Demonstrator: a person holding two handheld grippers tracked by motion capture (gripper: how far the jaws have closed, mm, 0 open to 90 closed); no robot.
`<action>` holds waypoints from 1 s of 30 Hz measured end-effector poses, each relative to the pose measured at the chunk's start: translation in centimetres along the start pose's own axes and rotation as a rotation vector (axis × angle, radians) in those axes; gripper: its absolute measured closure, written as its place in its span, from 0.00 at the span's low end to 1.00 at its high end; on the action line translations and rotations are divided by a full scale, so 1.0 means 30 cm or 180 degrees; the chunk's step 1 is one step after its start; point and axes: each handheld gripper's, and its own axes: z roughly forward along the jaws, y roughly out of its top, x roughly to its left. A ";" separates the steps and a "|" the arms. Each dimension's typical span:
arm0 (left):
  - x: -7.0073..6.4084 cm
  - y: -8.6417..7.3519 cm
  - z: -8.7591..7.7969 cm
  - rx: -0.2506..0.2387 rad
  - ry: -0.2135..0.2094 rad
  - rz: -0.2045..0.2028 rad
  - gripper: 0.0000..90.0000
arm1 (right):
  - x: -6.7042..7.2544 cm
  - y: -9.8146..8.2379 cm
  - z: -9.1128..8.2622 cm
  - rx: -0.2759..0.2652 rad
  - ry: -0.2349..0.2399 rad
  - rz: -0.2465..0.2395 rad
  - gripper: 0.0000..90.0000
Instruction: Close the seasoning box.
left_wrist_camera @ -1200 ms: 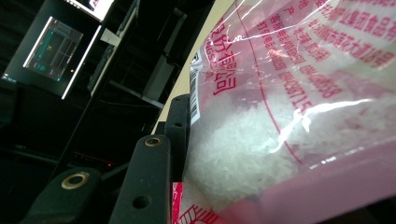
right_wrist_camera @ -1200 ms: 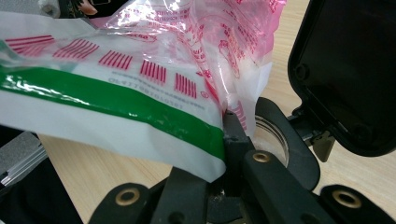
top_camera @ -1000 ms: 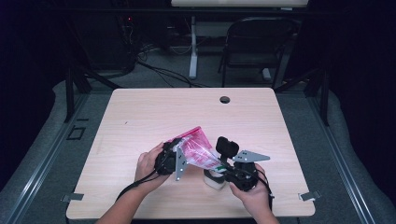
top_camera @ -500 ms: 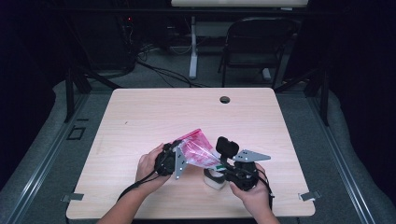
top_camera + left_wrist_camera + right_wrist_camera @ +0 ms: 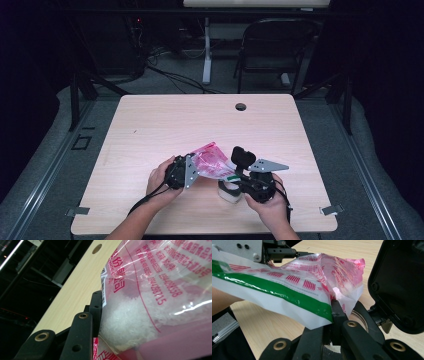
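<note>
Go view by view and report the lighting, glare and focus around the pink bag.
High view: table evenly lit, surroundings dark, pink bag small but fairly sharp. Left gripper view: bag very close, white glare streak on the film, bottom edge blurred. Right gripper view: sheen on the green stripe, the near black jaws soft.

Right gripper (image 5: pixel 332 315): jaws closed together, pinching the bag's green-striped corner.
Plastic bag (image 5: pixel 312 282): clear film, red print, green band along a white edge; crumpled, held above the table.
Left gripper (image 5: pixel 279 251): top left, metal plate and black frame, touching the bag's far side.
Black housing (image 5: pixel 398 285): right edge, just beside the bag.
Table (image 5: pixel 274 322): light wood, below the bag.
</note>
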 end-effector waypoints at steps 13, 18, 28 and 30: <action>0.005 -0.011 0.020 0.0039 -0.0299 -0.0246 0.79 | -0.004 0.003 -0.005 -0.0043 0.0021 0.0025 1.00; 0.006 -0.013 0.023 0.0051 -0.0340 -0.0286 0.79 | -0.006 0.003 -0.004 -0.0037 0.0024 0.0025 1.00; -0.001 -0.023 0.035 0.0072 -0.0471 -0.0414 0.79 | 0.001 0.005 -0.004 -0.0051 0.0002 0.0018 0.99; -0.003 -0.026 0.037 0.0086 -0.0493 -0.0453 0.79 | 0.003 0.005 -0.003 -0.0051 0.0005 0.0007 0.99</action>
